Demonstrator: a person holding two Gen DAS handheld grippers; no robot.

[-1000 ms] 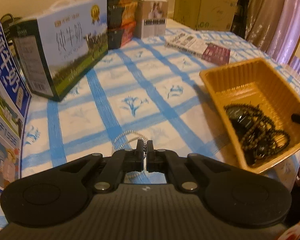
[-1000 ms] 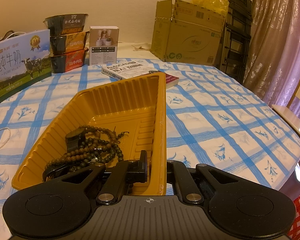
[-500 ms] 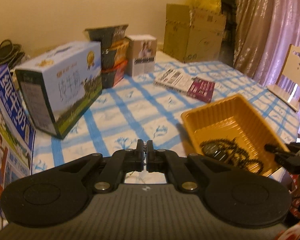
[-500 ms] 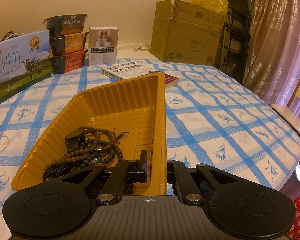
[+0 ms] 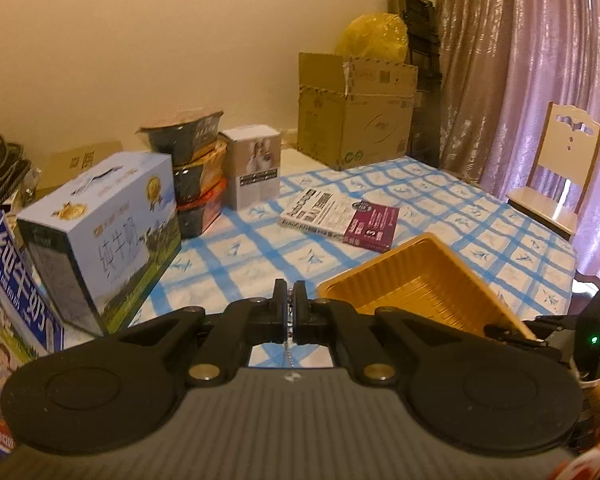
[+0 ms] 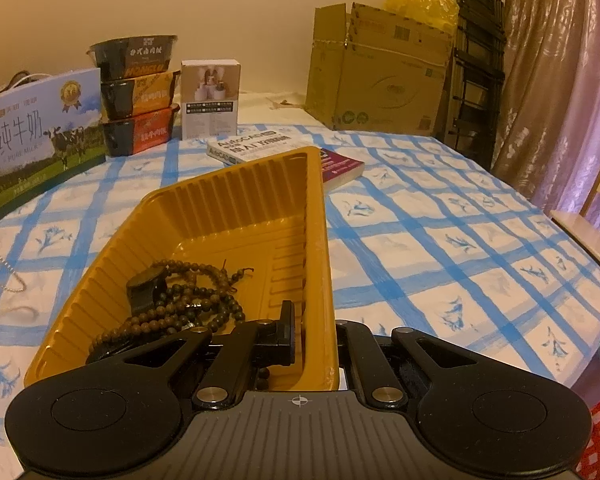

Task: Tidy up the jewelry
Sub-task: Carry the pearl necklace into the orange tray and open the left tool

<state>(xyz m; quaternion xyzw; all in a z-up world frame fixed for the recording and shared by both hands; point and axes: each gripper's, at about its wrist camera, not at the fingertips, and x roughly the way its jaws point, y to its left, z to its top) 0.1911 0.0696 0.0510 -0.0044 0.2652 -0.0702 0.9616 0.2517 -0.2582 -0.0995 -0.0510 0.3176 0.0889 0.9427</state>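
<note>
Wooden beads only right-view visible

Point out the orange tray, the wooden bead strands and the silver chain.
orange tray (image 6: 236, 196): right wrist view, ribbed far wall.
wooden bead strands (image 6: 188, 300): right wrist view, middle of the pile inside the tray.
silver chain (image 5: 287, 348): left wrist view, links hanging below the shut left gripper.
</note>
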